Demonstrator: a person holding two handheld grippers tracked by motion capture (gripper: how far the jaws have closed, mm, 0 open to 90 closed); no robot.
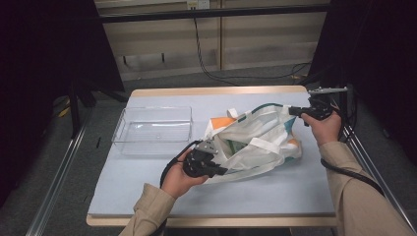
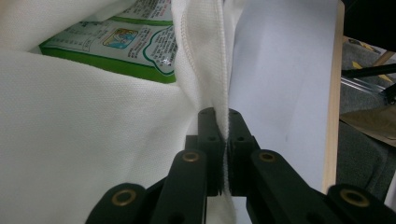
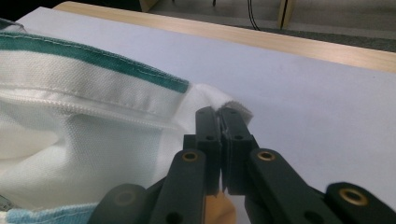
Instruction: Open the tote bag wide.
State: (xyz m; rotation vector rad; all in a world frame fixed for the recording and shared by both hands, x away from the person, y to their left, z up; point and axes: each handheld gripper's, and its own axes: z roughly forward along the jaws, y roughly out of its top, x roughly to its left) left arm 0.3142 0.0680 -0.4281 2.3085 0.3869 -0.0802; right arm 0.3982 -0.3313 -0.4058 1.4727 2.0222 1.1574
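Tote bag (image 1: 255,142) of white fabric lies on its side at the middle of the pale blue table (image 1: 147,187), to the right of the clear plastic bin (image 1: 153,129), its mouth held stretched between the two grippers. Left gripper (image 1: 219,170) is clenched on the bag's near rim; in the left gripper view the white hem (image 2: 224,93) runs up between its closed jaws, with a green-printed packet (image 2: 121,44) inside the bag. Right gripper (image 1: 294,111) is clamped on the far rim, where the teal-edged band (image 3: 93,56) ends. The opening's long axis runs from left gripper to right gripper, slanting away from the bin; the left hand (image 1: 179,179) is nearer the bin, so the packet would likely travel that way
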